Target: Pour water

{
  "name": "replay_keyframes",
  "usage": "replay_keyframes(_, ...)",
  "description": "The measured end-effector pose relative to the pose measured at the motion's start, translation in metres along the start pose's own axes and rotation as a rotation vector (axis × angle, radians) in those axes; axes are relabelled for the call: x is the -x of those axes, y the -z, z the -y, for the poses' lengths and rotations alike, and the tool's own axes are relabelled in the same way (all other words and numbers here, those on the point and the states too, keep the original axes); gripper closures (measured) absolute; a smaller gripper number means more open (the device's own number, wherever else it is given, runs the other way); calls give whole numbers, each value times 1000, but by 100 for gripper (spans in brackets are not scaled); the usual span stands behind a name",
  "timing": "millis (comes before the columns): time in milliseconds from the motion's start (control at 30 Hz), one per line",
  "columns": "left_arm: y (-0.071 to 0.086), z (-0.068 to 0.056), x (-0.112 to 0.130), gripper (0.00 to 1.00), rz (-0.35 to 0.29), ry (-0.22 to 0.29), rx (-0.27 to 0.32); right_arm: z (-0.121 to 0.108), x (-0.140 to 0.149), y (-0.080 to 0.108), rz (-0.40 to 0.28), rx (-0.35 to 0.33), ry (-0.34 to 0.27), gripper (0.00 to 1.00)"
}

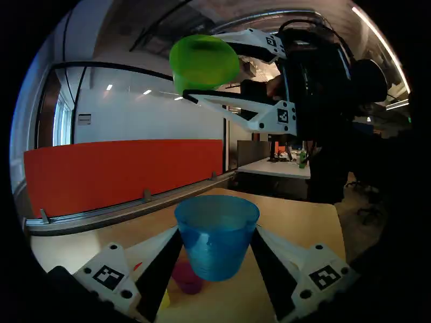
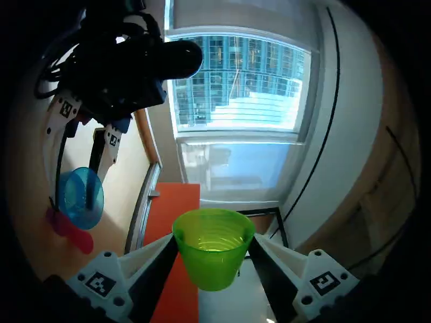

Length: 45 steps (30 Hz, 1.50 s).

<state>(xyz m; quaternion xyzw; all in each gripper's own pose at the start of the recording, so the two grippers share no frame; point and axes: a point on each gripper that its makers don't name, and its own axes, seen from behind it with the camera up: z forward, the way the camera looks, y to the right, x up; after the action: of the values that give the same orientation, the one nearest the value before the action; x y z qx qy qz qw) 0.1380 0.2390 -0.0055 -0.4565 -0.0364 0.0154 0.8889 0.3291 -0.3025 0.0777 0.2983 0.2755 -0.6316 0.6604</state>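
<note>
In the left gripper view a translucent blue cup (image 1: 217,236) stands upright between the white fingers of my left gripper (image 1: 217,248), which is shut on it above the wooden table (image 1: 301,220). High above it the right gripper (image 1: 229,81) holds a green cup (image 1: 203,62) tipped on its side. The right gripper view is rolled sideways: my right gripper (image 2: 214,259) is shut on the green cup (image 2: 214,255). Far left there, the left gripper (image 2: 81,167) carries the blue cup (image 2: 81,197).
A magenta cup (image 1: 187,277) and something yellow (image 1: 164,300) sit on the table under the blue cup; the magenta cup (image 2: 70,231) also shows in the right gripper view. An orange partition (image 1: 118,172) with a metal rail borders the table. A large window (image 2: 237,86) lies beyond.
</note>
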Motion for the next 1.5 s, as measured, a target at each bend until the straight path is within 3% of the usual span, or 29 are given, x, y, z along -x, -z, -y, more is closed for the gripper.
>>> replay_keyframes(200, 0, 0, -1, 18, -2, 0, 1, 4, 5, 3, -3, -4, -128, 12)
replay_keyframes(400, 0, 0, -3, 18, -3, -5, 0, 8, 6, 8, -9, -9, -295, 12)
replay_keyframes(767, 2, 3, -7, 18, -6, -9, -8, 14, -4, 20, -31, -27, -683, 12)
replay_keyframes(1267, 2, 4, -9, 18, -6, -18, -15, 17, -17, 35, -52, -99, -1210, 12)
replay_keyframes(1367, 2, 4, -10, 18, -6, -20, -17, 14, -20, 37, -67, -110, -1288, 12)
replay_keyframes(1500, 2, 4, -10, 18, -5, -22, -18, 15, -16, 40, -59, -108, -1314, 12)
